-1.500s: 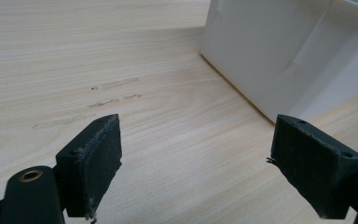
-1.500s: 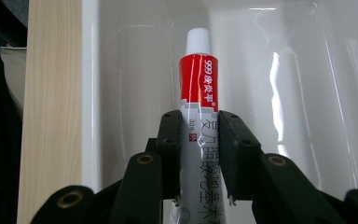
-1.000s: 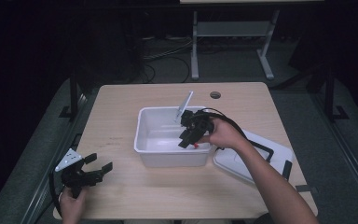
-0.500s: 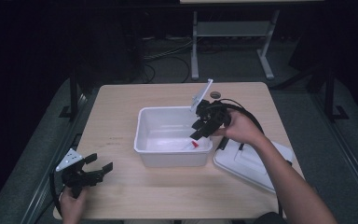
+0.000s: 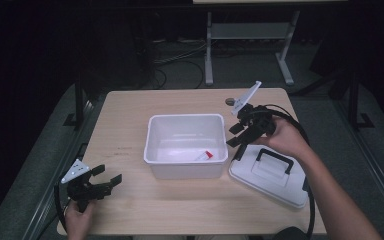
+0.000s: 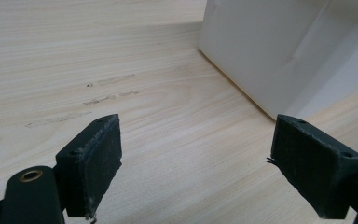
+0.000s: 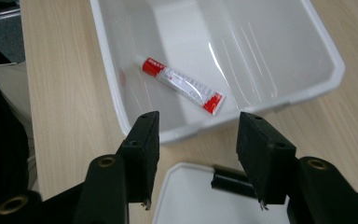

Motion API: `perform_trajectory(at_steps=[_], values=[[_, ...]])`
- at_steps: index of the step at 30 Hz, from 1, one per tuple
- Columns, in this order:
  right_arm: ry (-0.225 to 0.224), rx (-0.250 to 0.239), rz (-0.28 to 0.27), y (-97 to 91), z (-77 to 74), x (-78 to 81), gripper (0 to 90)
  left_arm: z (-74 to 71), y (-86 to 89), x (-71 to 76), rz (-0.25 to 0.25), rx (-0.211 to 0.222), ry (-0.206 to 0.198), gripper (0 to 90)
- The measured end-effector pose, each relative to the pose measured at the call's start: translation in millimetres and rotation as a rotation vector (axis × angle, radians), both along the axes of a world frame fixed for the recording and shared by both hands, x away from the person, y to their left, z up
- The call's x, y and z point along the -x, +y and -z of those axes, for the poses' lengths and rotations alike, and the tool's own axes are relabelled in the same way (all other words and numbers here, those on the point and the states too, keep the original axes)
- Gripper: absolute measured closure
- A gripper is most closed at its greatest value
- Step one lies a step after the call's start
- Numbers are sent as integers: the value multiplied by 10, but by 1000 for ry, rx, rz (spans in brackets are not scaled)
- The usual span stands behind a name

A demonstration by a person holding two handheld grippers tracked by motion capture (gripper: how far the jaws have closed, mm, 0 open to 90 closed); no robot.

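**Tube in the bin, both tongs empty**

Nearest the person, at the front left corner of the worktop (image 5: 190, 210), the left tongs (image 5: 111, 182) rest low in the left hand (image 5: 77, 216), pointing toward the white bin (image 5: 152, 150). In the left gripper view the two black jaws stand wide apart with only bare wood grain between them; the bin's outer wall (image 6: 279, 56) rises just ahead and to the right, not touched.

At the front right lies the white lid (image 5: 285, 185), flat on the worktop with its black handle (image 5: 271, 159) facing up. It sits just beside the bin's right wall. In the right gripper view the lid's corner (image 7: 191, 196) and one end of the handle (image 7: 228, 179) show between the jaws, lower in the picture than the pads.

In the middle stands the bin, open at the top. A small white tube with red ends (image 7: 182, 85) lies flat on its floor, slantwise, close to the front right corner; in the high view it shows as a red and white streak (image 5: 203, 156).

Beyond the lid, the right tongs (image 5: 236, 136) are held above the worktop by the right hand (image 5: 285, 137), just outside the bin's right rim and over the lid's far corner. The jaws have just been opening and stand parted with nothing held between them; they point down and toward the bin, and the tube lies apart from them.

Farther back, a small dark round spot (image 5: 229, 101) sits near the far edge of the worktop.
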State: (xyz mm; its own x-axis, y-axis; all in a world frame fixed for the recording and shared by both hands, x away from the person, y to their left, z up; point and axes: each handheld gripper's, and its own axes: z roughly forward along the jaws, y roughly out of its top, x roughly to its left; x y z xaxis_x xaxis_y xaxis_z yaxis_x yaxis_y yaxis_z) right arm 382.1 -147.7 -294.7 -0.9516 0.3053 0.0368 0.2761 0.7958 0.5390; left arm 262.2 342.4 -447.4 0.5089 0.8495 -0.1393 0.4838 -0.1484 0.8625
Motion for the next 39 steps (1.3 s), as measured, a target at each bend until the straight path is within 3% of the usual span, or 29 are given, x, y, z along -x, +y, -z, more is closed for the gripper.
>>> perform_trajectory(at_steps=[12, 25, 39], values=[[14, 22, 110, -501, 179, 27, 466, 9, -25, -5, 4, -6, 3, 155], [55, 57, 195, -872, 556, 73, 461, 9, -10, -2, -1, -4, 4, 155], [92, 57, 280, -1210, 785, 95, 469, 14, -17, 2, -4, -7, 7, 155]])
